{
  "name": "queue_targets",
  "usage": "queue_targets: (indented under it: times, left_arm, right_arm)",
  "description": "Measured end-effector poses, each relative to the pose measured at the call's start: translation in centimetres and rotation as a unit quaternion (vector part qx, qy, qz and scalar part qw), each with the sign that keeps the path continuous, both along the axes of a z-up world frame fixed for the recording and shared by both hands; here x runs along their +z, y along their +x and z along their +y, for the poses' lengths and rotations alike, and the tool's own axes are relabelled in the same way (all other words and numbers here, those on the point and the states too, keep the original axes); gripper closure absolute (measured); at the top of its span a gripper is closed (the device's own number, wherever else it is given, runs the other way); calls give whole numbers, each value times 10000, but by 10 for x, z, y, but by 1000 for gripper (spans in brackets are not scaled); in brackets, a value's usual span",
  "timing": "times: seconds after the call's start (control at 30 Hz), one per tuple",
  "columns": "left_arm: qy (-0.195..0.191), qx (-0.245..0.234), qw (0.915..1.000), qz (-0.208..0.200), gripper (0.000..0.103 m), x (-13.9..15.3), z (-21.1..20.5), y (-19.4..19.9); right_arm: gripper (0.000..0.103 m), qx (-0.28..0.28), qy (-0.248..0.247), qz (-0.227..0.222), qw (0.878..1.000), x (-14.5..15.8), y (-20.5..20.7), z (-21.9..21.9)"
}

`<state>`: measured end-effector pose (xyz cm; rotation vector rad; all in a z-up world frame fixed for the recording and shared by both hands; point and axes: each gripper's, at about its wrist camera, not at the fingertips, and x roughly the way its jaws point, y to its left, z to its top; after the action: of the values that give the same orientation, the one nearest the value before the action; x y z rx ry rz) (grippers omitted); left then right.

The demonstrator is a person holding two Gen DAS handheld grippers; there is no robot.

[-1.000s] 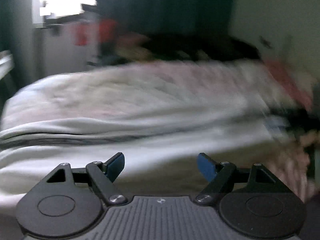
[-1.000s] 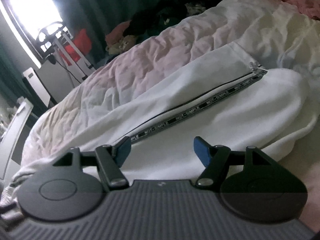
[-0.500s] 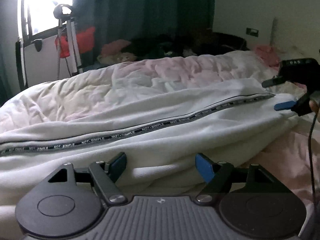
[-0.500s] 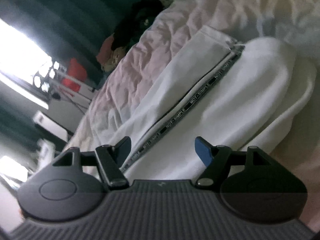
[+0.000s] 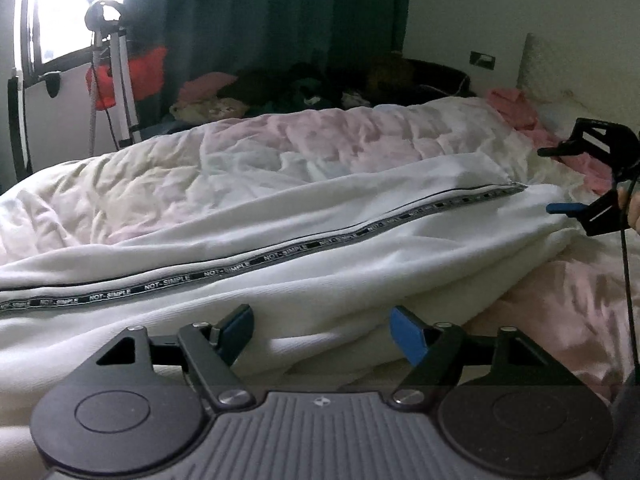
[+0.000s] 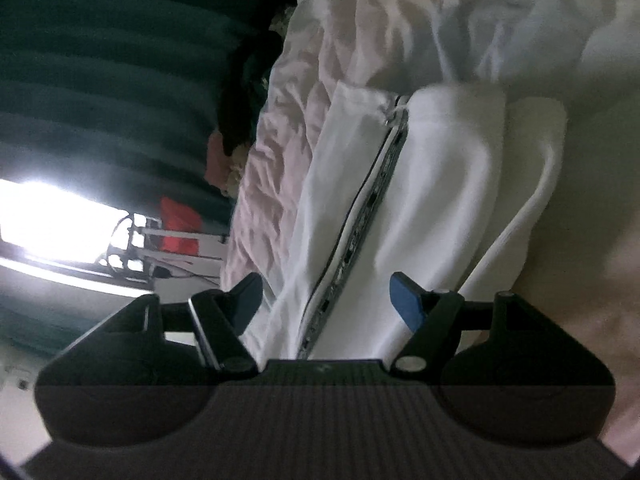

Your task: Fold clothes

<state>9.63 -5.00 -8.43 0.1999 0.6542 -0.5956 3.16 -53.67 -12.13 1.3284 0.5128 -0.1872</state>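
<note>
A white garment (image 5: pixel 360 264) with a black printed tape (image 5: pixel 256 264) along it lies stretched across the bed. My left gripper (image 5: pixel 324 332) is open at the garment's near edge, its blue pads apart and nothing pressed between them. At the garment's right end my right gripper (image 5: pixel 560 180) is turned on its side, one finger above the other, and open. In the right wrist view the garment (image 6: pixel 440 184) runs away from that gripper (image 6: pixel 326 300), its tape (image 6: pixel 360 232) between the spread fingers. The pads do not press on the cloth.
Under the garment is a rumpled pink-white quilt (image 5: pixel 260 160). Pink clothes (image 5: pixel 516 108) lie by the headboard at the right. A heap of clothes (image 5: pixel 288 92), a tripod (image 5: pixel 116 76) with red cloth and a dark curtain (image 5: pixel 264 16) stand beyond the bed.
The right gripper has rolled onto its side and slid along the garment's right end. The left gripper has sunk a little toward the garment's near edge.
</note>
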Motion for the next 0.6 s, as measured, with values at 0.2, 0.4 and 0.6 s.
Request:
queue_targets:
  times: [0.2, 0.4, 0.6]
  left_arm:
    - [-42, -86, 9999, 34, 26, -1, -1, 2]
    - [-188, -137, 9997, -44, 27, 10, 2, 1]
    - [127, -333, 9993, -56, 26, 14, 4, -5]
  right_arm:
    - [32, -731, -553, 260, 9955, 3, -28, -29]
    - [42, -996, -124, 324, 9944, -16, -33, -38]
    - [42, -766, -345, 481, 9953, -17, -29, -35]
